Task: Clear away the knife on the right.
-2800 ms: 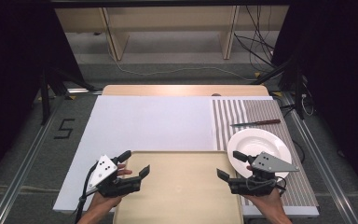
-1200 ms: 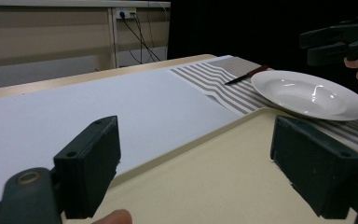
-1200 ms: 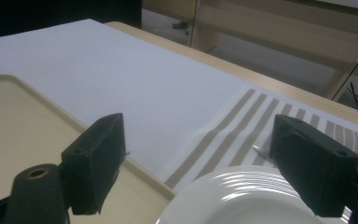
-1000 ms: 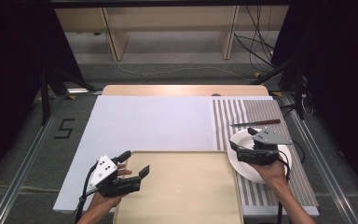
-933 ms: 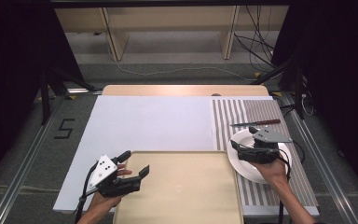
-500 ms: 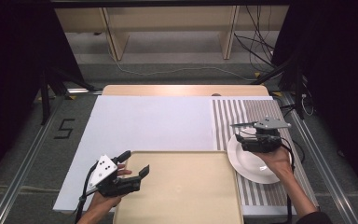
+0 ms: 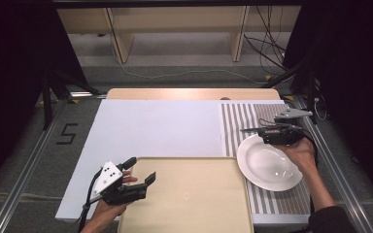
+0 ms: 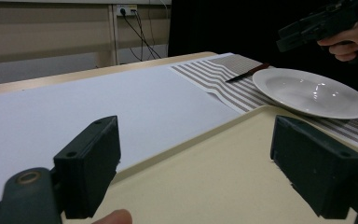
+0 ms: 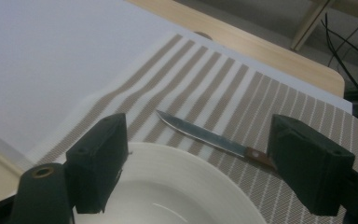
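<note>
A white plate (image 7: 269, 162) lies on a striped mat (image 7: 235, 121) at the right. Just beyond its far rim lies a knife (image 9: 205, 135) with a wooden handle, its blade tip (image 7: 245, 130) pointing left. My right gripper (image 7: 264, 132) hovers open over the plate's far rim, above the knife, with nothing between its jaws (image 9: 205, 161). A beige tray (image 7: 189, 199) sits at the front centre. My left gripper (image 7: 141, 171) stands open and empty at the tray's front left corner. In the left gripper view the plate (image 8: 312, 93), the knife (image 8: 247, 73) and the right gripper (image 8: 321, 23) show farther off.
A large white sheet (image 7: 155, 126) covers the table's middle and left. A bare wooden strip (image 7: 189, 93) runs along the far edge. Metal rails border both sides, and cables (image 7: 272, 53) lie on the floor beyond the table.
My right gripper has moved away from the table's front edge, across the plate, to its far rim over the knife. The left gripper has stayed put.
</note>
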`<control>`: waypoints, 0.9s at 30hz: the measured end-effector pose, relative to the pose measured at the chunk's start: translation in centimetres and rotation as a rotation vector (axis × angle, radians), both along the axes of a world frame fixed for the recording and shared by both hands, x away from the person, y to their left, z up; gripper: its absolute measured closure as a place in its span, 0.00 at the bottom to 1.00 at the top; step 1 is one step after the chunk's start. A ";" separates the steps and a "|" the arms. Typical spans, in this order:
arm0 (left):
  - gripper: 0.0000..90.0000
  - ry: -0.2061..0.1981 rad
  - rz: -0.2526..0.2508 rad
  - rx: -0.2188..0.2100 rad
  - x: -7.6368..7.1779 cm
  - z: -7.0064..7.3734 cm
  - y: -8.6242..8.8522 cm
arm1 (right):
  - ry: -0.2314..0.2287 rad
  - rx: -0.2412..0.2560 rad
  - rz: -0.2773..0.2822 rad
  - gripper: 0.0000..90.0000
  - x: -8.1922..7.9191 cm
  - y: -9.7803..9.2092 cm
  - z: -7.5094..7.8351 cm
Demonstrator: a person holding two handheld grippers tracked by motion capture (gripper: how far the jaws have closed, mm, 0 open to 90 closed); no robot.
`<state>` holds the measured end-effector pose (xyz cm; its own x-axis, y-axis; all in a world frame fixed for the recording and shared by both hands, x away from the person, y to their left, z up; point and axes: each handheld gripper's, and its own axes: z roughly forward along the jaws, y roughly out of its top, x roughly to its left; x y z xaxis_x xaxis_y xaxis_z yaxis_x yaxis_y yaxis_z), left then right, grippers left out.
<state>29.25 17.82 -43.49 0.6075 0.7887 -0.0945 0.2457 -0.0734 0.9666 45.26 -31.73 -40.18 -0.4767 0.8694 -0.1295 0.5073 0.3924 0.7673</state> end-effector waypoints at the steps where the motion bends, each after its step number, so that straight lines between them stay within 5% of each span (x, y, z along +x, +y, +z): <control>1: 0.18 0.001 -0.001 0.001 0.0 0.0 0.0 | 0.006 -0.007 -0.009 0.24 0.4 -0.2 0.0; 13: 0.18 0.005 -0.003 -0.001 0.0 -0.1 -0.1 | 0.162 -0.068 -0.072 0.25 5.3 -2.0 -1.2; 27: 0.18 0.010 -0.004 0.003 0.1 -0.2 -0.2 | 0.294 -0.061 -0.104 0.26 8.3 -3.5 -3.0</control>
<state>29.33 17.61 -43.69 0.6093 0.7868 -0.0983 0.2549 -0.0769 0.9639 53.59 -35.18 -43.17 -0.4103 0.9104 -0.0531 0.7437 0.3677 0.5583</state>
